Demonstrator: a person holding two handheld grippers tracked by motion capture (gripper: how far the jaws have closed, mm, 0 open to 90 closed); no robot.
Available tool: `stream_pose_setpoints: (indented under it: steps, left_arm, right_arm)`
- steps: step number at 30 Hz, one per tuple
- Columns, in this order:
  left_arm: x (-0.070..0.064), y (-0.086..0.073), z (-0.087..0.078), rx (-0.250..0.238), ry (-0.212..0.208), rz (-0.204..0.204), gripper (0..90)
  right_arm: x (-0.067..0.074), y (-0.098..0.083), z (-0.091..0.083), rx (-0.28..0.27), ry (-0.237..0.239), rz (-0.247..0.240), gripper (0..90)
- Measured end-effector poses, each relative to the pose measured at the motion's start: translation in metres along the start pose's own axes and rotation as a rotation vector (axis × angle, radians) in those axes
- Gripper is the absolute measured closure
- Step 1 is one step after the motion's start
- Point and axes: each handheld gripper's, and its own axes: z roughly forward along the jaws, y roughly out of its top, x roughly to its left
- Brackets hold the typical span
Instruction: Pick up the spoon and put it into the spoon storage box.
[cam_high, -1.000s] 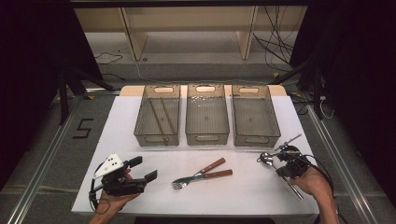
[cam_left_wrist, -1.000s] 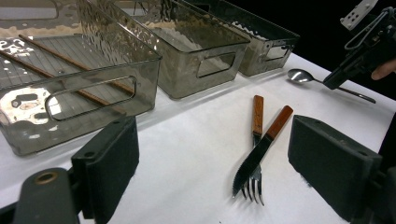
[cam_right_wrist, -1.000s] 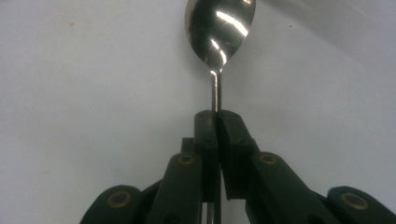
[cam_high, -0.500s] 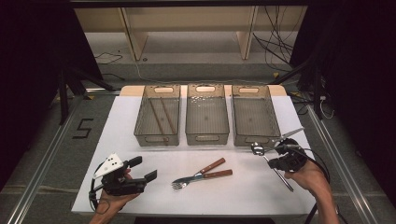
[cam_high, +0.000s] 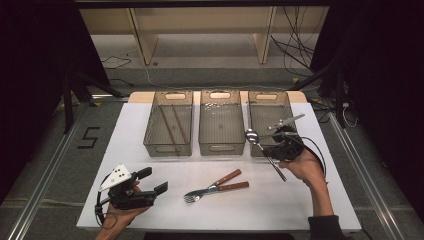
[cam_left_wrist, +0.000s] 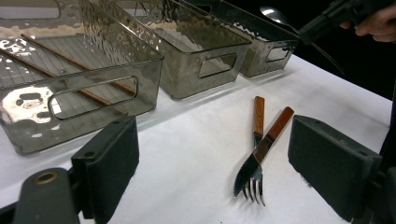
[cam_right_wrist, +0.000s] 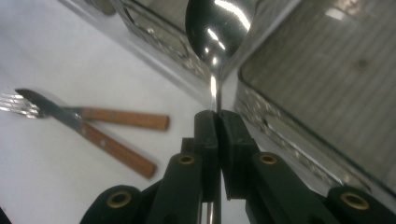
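The spoon (cam_high: 252, 136) is clamped by its handle in the right gripper (cam_high: 272, 147), right of centre, bowl over the gap between two bins (cam_high: 220, 145). Released here, it could strike a rim and bounce out. The left gripper (cam_high: 150, 182) is held open, lower left.

Lab recording booth (black curtains (cam_high: 30, 75), loose cables (cam_high: 295, 50)).

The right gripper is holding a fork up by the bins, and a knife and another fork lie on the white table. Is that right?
Not quite. The right gripper holds a spoon, not a fork: the right gripper view shows its shiny round bowl above the shut fingers. The rest is right: the knife and fork lie on the white table.
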Motion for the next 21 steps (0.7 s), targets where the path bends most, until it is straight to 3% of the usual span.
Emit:
stream_pose_setpoints:
  steps: [21]
  left_arm:
    - [0.000, 0.000, 0.000, -0.004, -0.003, 0.001, 15.9]
  right_arm:
    - [0.011, 0.075, 0.022, -0.084, 0.035, 0.004, 86.6]
